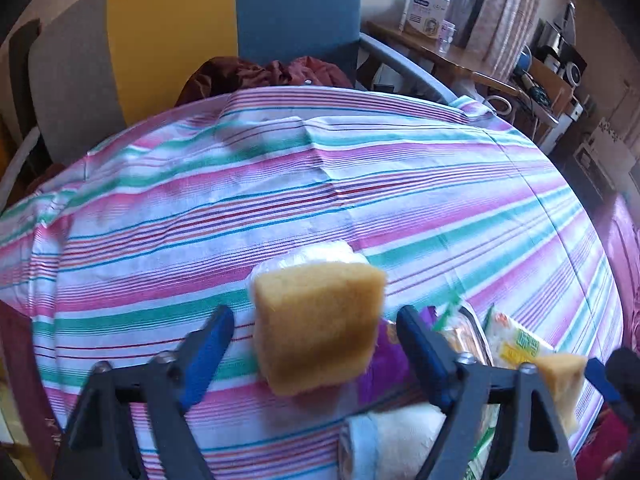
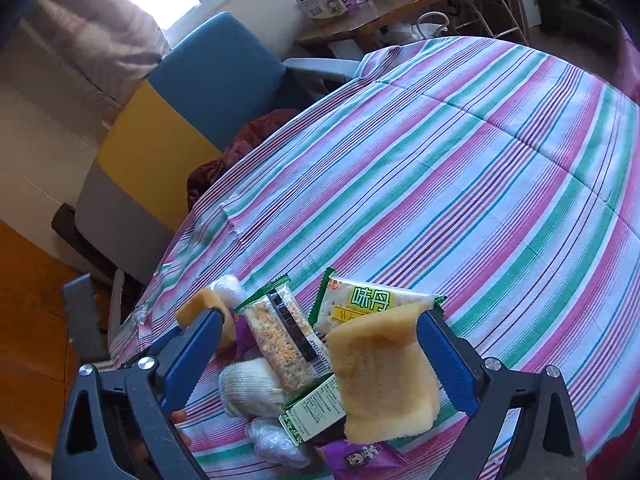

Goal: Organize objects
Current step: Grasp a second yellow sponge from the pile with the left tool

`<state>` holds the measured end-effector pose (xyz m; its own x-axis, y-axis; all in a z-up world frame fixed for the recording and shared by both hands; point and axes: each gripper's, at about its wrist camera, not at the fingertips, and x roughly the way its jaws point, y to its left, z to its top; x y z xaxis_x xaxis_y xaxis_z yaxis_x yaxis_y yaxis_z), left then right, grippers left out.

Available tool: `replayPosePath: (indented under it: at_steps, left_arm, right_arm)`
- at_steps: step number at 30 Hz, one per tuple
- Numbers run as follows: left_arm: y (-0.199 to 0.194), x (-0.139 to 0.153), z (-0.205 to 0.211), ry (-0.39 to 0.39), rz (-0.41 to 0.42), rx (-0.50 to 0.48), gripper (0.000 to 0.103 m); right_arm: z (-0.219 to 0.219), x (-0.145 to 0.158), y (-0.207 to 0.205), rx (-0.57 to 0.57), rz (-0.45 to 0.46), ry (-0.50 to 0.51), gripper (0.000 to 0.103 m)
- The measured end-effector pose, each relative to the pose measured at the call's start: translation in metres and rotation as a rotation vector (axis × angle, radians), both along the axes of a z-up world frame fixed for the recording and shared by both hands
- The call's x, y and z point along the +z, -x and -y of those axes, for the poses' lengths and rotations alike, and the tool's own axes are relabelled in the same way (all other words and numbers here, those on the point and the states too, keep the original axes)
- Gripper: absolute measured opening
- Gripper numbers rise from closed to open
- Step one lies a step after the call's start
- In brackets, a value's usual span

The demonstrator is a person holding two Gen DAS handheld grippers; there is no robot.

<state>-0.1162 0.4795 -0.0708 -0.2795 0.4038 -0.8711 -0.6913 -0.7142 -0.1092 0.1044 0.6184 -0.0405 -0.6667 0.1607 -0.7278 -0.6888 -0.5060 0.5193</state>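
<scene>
Snacks (image 2: 280, 344) piled at near edge of striped surface (image 2: 460, 184), partly hidden behind sponges. Left tongs (image 1: 316, 336) parted, sponge (image 1: 320, 324) blurred between, grip unclear. Right tongs (image 2: 320, 344) spread wide, sponge (image 2: 384, 376) on one finger.

cracker packet (image 2: 368, 304): I read green "味丹" on yellow, with "WE…" cut off below.
seeded bar wrapper (image 2: 280, 344): barcode digits, too small for me to read.
</scene>
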Motion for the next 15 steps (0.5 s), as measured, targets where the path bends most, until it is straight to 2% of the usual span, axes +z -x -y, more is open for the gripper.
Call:
replayPosePath:
  at_steps: [3,7,12,15]
  left_arm:
    - [-0.001,0.005,0.02,-0.057,0.037,0.001,0.053]
    - [-0.021,0.027,0.062,-0.115,-0.011,-0.012,0.053]
    - [-0.05,0.044,0.108,-0.131,-0.052,-0.028,0.053]
    - [-0.064,0.049,0.137,-0.144,-0.049,-0.027,0.053]
  right_arm:
    - [0.002,0.001,0.003,0.014,0.011,-0.023,0.099]
    - [0.007,0.005,0.009,0.05,0.013,-0.063,0.099]
    - [0.017,0.008,0.017,0.115,0.007,-0.083,0.098]
    - [0.027,0.007,0.026,0.182,0.003,-0.087,0.096]
